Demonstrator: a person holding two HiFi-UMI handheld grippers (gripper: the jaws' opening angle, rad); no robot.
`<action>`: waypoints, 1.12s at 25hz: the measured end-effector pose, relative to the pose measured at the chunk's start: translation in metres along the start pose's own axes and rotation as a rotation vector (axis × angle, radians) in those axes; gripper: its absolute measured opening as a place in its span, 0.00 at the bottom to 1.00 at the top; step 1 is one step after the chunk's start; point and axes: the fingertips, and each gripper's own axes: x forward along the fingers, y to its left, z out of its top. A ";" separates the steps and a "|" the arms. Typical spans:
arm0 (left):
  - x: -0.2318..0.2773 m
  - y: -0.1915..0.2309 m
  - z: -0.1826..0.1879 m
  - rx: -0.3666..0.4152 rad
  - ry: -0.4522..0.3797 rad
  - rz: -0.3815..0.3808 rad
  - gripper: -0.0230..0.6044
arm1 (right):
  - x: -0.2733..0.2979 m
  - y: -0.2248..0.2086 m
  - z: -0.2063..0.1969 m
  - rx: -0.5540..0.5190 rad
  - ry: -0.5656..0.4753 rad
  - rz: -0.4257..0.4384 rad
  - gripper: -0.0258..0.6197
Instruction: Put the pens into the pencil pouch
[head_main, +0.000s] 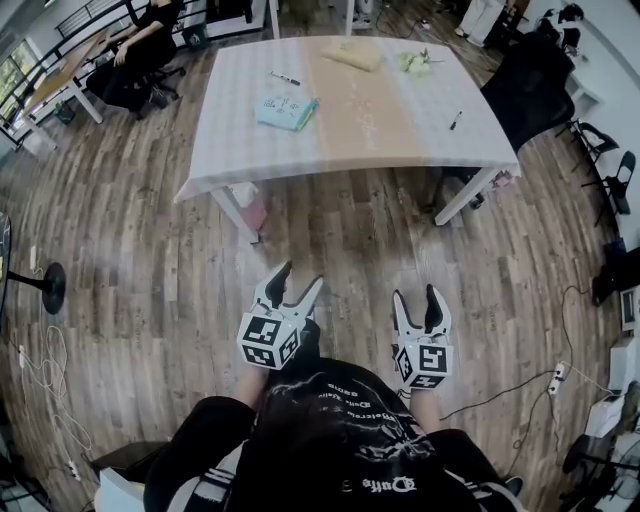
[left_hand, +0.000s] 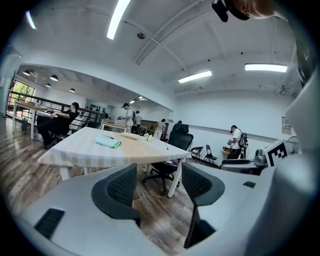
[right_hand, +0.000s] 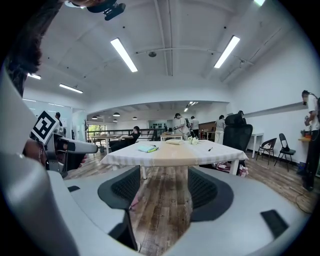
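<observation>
A teal pencil pouch (head_main: 287, 112) lies on the left half of the white table (head_main: 350, 140), well ahead of me. One dark pen (head_main: 285, 78) rests behind the pouch. Another pen (head_main: 455, 120) lies near the table's right edge. The pouch (left_hand: 108, 142) shows in the left gripper view and, small, the pouch (right_hand: 148, 148) in the right gripper view. My left gripper (head_main: 297, 283) and right gripper (head_main: 419, 298) are held over the wooden floor, far short of the table. Both are open and empty.
A tan pad (head_main: 352, 54) and a greenish object (head_main: 416, 62) sit at the table's far side. A black office chair (head_main: 535, 85) stands at its right, a pink bag (head_main: 252, 210) under its front left leg. Seated person (head_main: 145, 45) at far left. Cables (head_main: 500, 385) cross the floor at the right.
</observation>
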 end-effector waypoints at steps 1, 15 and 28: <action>0.009 0.007 0.005 0.002 -0.001 -0.009 0.49 | 0.011 0.000 0.003 0.001 0.000 -0.005 0.48; 0.107 0.111 0.060 0.050 0.023 -0.087 0.49 | 0.153 0.017 0.049 0.005 -0.008 -0.070 0.47; 0.155 0.159 0.073 0.071 0.046 -0.108 0.49 | 0.200 0.013 0.062 0.048 -0.022 -0.150 0.47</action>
